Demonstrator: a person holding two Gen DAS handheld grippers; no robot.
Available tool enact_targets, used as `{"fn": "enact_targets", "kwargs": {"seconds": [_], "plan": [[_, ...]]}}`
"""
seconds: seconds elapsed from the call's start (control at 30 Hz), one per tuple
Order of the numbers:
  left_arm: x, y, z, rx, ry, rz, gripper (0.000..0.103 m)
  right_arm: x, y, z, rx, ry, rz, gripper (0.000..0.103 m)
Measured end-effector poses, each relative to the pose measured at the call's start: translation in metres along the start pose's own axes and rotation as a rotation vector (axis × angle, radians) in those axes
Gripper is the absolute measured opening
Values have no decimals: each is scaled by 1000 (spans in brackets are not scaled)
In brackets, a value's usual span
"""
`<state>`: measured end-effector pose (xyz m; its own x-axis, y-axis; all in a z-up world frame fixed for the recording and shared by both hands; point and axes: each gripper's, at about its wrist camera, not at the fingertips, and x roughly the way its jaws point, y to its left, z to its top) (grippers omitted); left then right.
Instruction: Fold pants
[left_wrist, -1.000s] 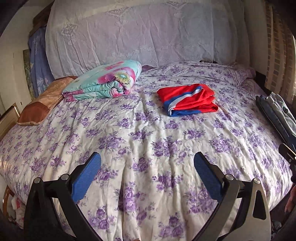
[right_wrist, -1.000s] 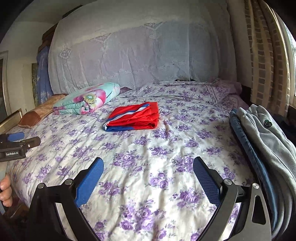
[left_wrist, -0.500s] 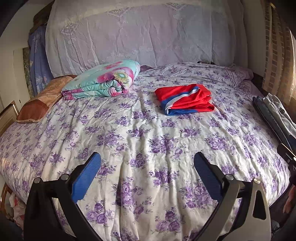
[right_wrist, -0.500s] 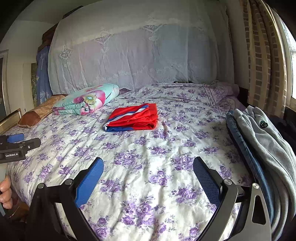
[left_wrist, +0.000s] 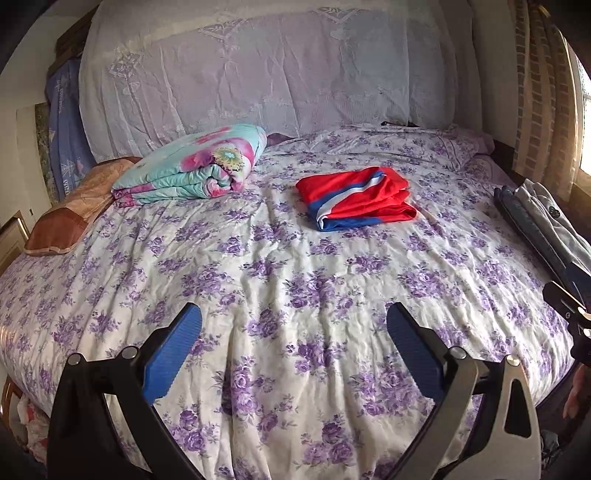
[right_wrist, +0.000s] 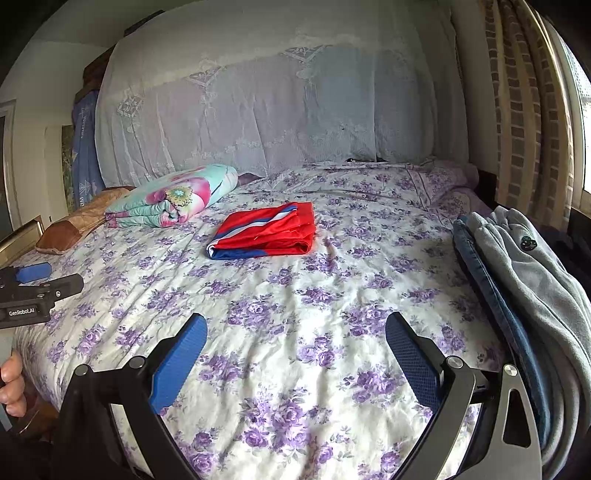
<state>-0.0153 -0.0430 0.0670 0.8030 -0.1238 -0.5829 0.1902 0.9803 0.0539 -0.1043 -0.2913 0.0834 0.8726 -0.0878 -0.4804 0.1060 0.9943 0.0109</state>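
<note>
On the bed (left_wrist: 258, 266), folded red pants (left_wrist: 356, 197)

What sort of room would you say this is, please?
Most likely a home bedroom: a large bed under a purple-flowered sheet, a folded quilt near its covered headboard, and curtains by a window on the right.

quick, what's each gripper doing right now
Left gripper: open, holding nothing, above the bedspread.
Right gripper: open, holding nothing.
</note>
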Motion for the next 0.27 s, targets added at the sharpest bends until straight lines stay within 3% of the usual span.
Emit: {"fn": "enact_targets", "kwargs": {"seconds": [0.27], "plan": [[3, 8, 2, -41, 14, 33, 98, 2, 0, -1, 0, 4, 1, 98]]}}
